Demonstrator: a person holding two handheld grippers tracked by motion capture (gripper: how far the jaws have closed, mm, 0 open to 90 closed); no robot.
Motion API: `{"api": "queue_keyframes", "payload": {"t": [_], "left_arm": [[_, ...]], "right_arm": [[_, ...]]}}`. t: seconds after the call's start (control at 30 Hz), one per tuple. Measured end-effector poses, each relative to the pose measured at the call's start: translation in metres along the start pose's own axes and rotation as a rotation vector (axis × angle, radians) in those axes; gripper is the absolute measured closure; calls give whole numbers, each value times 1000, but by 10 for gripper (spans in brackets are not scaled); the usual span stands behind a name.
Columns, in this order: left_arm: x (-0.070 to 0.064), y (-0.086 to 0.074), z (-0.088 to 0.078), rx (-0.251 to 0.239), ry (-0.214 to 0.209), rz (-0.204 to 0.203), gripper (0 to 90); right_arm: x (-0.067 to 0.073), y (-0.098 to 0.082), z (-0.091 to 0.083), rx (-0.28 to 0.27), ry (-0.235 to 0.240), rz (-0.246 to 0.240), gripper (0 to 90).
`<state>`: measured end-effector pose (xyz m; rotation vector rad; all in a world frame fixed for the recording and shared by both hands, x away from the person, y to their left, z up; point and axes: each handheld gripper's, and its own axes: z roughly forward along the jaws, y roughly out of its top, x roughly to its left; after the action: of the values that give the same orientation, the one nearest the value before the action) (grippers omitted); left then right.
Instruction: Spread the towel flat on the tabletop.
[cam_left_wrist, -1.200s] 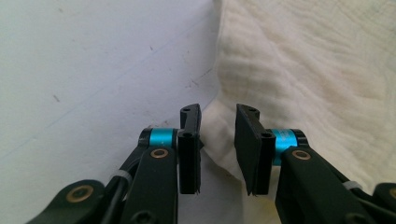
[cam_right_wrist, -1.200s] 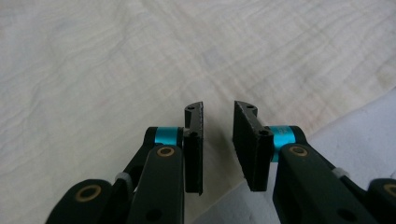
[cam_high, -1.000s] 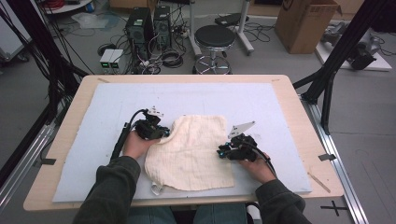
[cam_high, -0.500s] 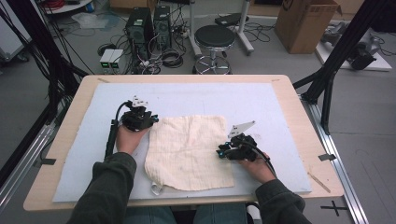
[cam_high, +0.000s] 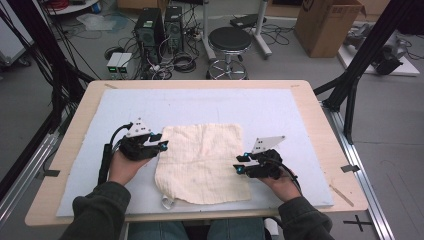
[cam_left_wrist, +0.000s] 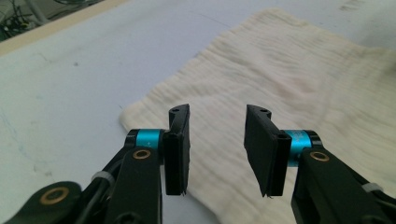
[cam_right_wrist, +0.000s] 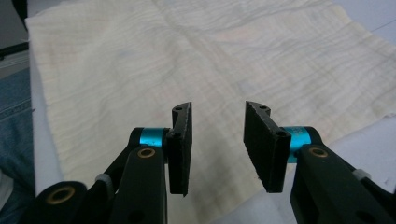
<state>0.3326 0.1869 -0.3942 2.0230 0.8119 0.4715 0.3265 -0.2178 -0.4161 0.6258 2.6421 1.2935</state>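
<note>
Cream cloth (cam_high: 202, 162) lies flat mid-surface (cam_high: 280, 107); left tool (cam_high: 161, 141) and right tool (cam_high: 239, 165), just opening, gape empty at its side edges. Closing now probably snags only one layer, bunching it

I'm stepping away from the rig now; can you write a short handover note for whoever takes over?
Left gripper: open, jaws just opened, nothing between them, at the cream cloth's left edge.
Right gripper: open, jaws just opened, nothing held, at the cloth's right edge.
Cloth lies spread flat on the blue-grey mat, hanging loop at its near left corner.
Done: cloth laid out and let go.
Left: probably folding it.
</note>
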Motion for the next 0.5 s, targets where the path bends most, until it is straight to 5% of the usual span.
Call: {"api": "queue_keyframes", "payload": {"t": [0.27,0.5], "left_arm": [[-30,-35,-18,41,-126,56,563],[-35,-52,-23,68,-258,54,489]], "right_arm": [[16,-9,-3,40,19,-37,611],[28,-15,3,111,48,-83,625]]}}
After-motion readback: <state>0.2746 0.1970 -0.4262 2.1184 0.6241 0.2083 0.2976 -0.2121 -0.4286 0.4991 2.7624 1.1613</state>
